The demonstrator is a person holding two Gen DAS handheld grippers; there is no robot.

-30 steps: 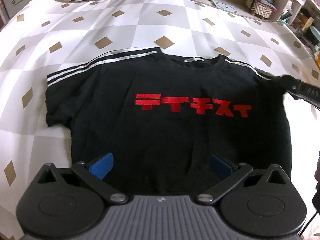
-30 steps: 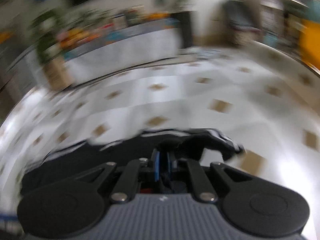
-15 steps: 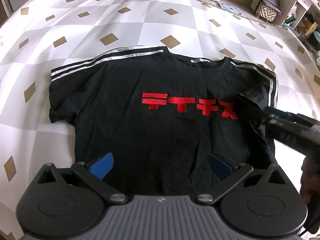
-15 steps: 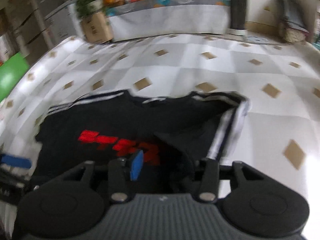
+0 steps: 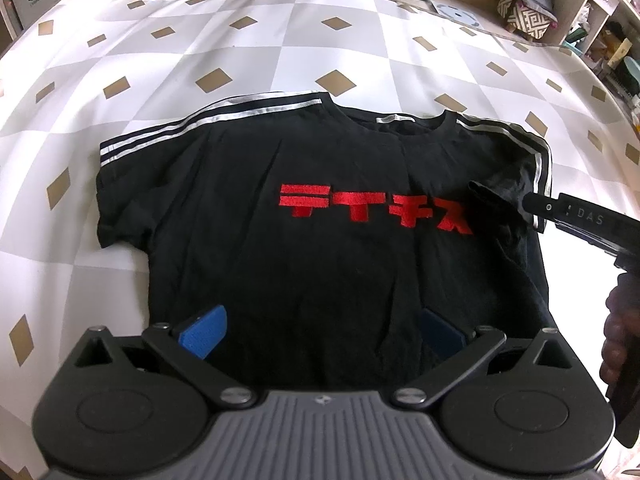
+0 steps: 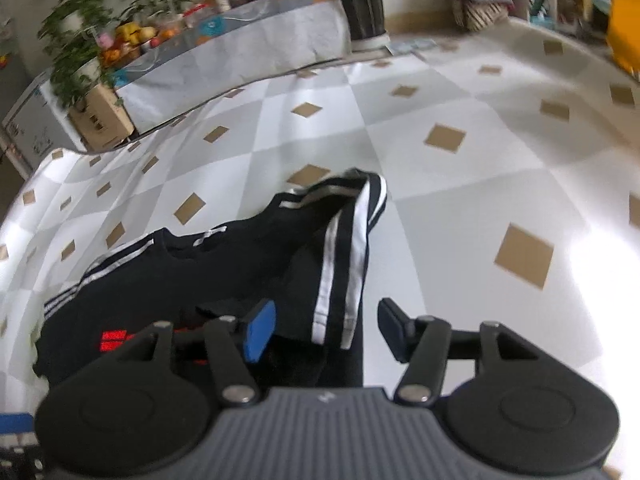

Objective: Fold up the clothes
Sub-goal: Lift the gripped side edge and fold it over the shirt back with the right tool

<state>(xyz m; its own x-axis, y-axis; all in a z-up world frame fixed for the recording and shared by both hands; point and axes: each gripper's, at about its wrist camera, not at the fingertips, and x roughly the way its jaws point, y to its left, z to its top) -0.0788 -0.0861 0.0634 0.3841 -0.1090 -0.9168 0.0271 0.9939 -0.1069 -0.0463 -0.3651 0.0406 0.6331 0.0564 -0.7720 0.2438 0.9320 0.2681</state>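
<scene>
A black T-shirt (image 5: 320, 248) with red characters and white shoulder stripes lies flat, front up, on the checkered cover. Its right sleeve (image 5: 508, 188) is folded inward over the chest and hides the last red character. My left gripper (image 5: 322, 332) is open, its blue pads spread wide over the hem. My right gripper (image 6: 326, 330) is opening its jaws. The striped sleeve (image 6: 344, 256) lies loose between them, and neither pad presses on it. In the left wrist view one black finger (image 5: 560, 212) of the right gripper reaches in beside the sleeve.
The white and grey checkered cover (image 5: 280, 40) with tan diamonds stretches far beyond the shirt. A person's hand (image 5: 620, 340) holds the right gripper at the right edge. A cardboard box (image 6: 100, 120), plants (image 6: 76, 52) and a draped table (image 6: 240, 52) stand past the far edge.
The right gripper carried the right sleeve inward over the chest, then opened and let it go. The left gripper has kept still over the hem.
</scene>
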